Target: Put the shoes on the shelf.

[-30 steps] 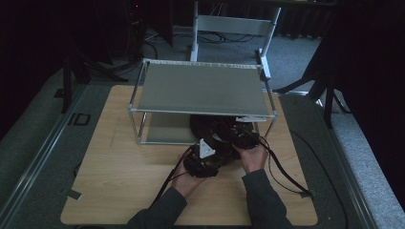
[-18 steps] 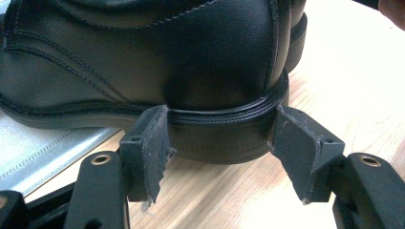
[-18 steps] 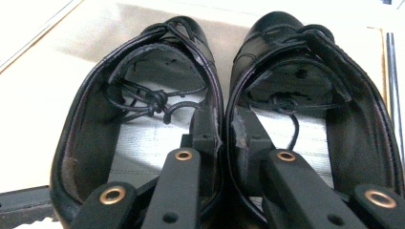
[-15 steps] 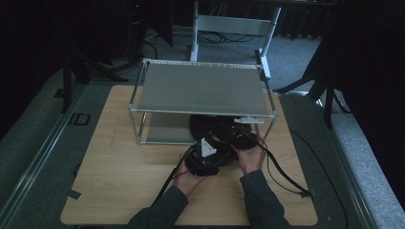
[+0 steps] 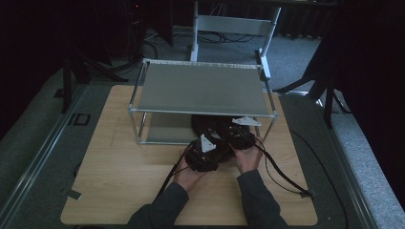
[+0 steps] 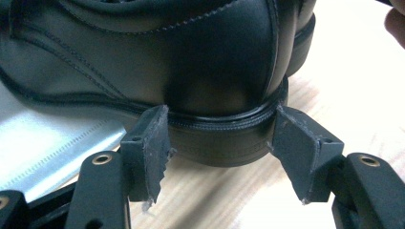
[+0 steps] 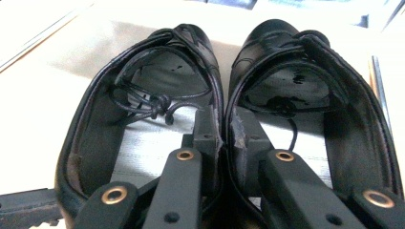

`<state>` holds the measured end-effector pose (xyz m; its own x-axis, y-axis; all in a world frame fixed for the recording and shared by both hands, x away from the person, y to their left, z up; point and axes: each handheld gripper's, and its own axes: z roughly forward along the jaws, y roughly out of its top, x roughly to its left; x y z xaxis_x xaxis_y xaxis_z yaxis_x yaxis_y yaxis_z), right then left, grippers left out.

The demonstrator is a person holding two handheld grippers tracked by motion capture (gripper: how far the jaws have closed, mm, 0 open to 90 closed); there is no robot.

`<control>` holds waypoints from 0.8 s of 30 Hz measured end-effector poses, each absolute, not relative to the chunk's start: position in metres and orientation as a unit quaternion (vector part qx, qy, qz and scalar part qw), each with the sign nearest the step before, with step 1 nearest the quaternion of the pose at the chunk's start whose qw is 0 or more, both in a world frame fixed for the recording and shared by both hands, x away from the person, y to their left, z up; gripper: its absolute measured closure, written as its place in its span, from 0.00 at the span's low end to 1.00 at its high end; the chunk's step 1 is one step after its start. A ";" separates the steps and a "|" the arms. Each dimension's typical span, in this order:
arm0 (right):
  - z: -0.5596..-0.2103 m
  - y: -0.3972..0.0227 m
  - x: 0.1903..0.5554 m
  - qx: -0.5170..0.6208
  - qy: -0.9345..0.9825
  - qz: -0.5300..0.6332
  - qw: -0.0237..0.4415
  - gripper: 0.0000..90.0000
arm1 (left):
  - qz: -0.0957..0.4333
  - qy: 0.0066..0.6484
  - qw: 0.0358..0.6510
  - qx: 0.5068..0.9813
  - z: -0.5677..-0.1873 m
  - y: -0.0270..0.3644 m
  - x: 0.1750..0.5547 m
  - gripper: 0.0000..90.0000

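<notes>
Tabletop [image 5: 119, 191]: light wood-grain board with rounded corners, standing on grey carpeted floor [image 5: 33, 138].
Rack [image 5: 200, 88]: a metal-framed two-level shelf stands on the tabletop's far half, its grey top panel bare.
Shoes [image 7: 224, 95]: a black leather pair sits side by side at the rack's open front, heels out on the wood, toes over the lower shelf panel.

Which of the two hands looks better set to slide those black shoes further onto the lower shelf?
Probably the right. The right hand-held gripper already pinches the two shoes' inner walls together, while the left hand-held gripper only straddles a heel, jaws open.
</notes>
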<state>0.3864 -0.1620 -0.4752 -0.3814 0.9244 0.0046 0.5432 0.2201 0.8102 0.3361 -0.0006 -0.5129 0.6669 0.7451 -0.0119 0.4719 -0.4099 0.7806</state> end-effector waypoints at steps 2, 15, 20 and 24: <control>-0.475 -0.162 0.388 0.495 0.737 0.383 0.255 0.91 | 0.176 0.369 0.400 0.820 -0.512 -0.001 0.339 0.43; -0.486 -0.153 0.406 0.513 0.702 0.399 0.290 0.91 | 0.196 0.384 0.391 0.813 -0.516 0.001 0.366 0.45; -0.490 -0.145 0.407 0.516 0.685 0.408 0.315 0.91 | 0.215 0.383 0.394 0.807 -0.518 0.005 0.371 0.47; -0.491 -0.144 0.412 0.523 0.672 0.421 0.312 0.91 | 0.226 0.384 0.395 0.803 -0.518 0.004 0.375 0.49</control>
